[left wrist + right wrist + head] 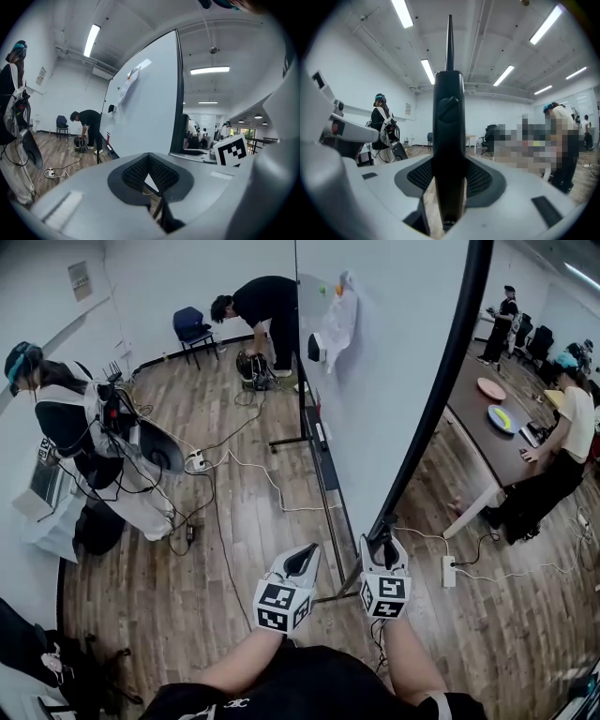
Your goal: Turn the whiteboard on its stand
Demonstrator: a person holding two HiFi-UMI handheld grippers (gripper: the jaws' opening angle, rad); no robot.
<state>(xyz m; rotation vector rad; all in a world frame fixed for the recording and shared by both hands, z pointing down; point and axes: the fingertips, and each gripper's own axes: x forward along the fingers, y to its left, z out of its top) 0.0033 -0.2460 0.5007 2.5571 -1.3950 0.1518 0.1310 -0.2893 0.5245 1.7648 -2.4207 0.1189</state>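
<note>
Whiteboard (375, 381) frame edge clamped in right tongs (382, 546); left tongs (305, 560) closed, empty, beside.

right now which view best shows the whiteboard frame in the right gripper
Right gripper view: the black frame sits clamped between the pads. Head view shows the right gripper on its edge; left gripper view shows the whiteboard, no grip.

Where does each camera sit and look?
Head view: on the person's head, looking steeply down at the tall white black-framed whiteboard; forearms, left tongs, right tongs show.
Left gripper view: on the left tongs, facing the whiteboard's white face; closed, empty tongs show.
Right gripper view: on the right tongs, facing the frame edge clamped between them.
Shared: all three show the whiteboard.
</note>
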